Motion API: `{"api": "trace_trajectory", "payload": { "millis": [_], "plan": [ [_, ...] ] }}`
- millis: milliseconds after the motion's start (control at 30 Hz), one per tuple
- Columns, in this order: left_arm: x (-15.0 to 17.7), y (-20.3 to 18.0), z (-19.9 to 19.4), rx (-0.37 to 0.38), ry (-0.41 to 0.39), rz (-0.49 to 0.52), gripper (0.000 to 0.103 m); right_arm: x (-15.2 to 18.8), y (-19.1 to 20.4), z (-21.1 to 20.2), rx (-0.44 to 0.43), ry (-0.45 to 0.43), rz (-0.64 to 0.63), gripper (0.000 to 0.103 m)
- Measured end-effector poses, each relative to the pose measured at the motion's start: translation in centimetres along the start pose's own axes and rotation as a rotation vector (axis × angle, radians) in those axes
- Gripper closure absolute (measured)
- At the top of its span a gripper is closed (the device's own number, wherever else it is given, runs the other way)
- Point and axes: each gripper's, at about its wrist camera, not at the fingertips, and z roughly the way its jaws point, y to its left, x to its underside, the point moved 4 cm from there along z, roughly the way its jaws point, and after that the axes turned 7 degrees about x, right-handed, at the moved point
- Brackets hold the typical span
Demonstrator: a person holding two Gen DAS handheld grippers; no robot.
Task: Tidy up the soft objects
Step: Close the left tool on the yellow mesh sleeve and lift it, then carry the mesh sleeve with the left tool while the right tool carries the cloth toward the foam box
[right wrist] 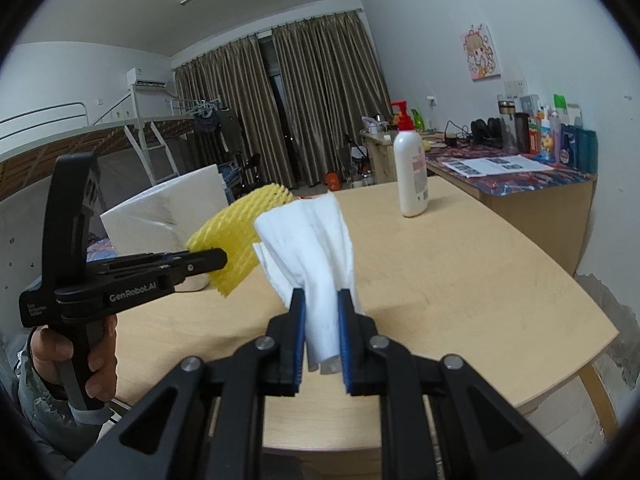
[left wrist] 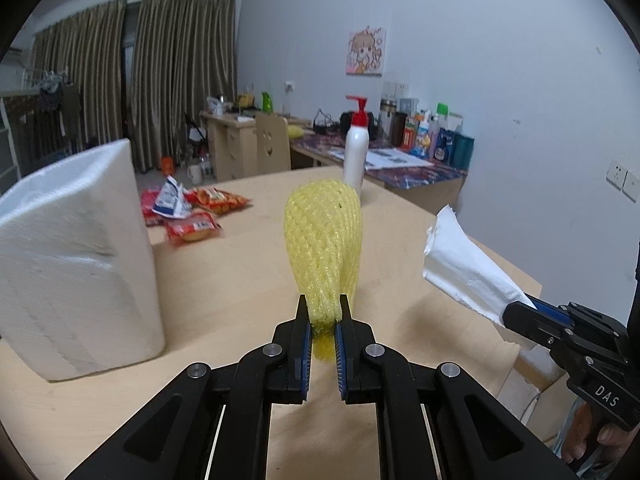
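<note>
We hold the left tool (left wrist: pixel 323 312) clamped on the narrow end of the yellow foam net (left wrist: pixel 322 236), which stands clear above the desk (left wrist: pixel 248 280). The right tool (right wrist: pixel 322 300) pinches the bunched white tissue (right wrist: pixel 316 240) likewise. Gripping each by one end probably keeps both soft pieces from crumpling. The white foam block (left wrist: pixel 76 264) rests on the desk at left.

Yellow foam net sleeve (left wrist: pixel 322 240): woven mesh, tubular, its lower end squeezed flat and pinched between the left gripper's fingers (left wrist: pixel 306 336), the wider end standing up and clear of the desk (left wrist: pixel 400 264). White paper tissue (right wrist: pixel 316 248): crumpled and folded, lower end clamped between the right gripper's fingers (right wrist: pixel 298 336), loose end fanning upward, also off the desk.
</note>
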Motion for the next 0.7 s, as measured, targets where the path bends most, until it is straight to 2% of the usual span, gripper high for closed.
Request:
{"api": "trace_trajectory", "payload": {
  "millis": [700],
  "plan": [
    [-0.6, 0.3, -10.9, -0.088, -0.184, 0.044, 0.092, -2.1, 4.7, -3.7, -0.042, -0.091, -0.073, 0.085]
  ]
}}
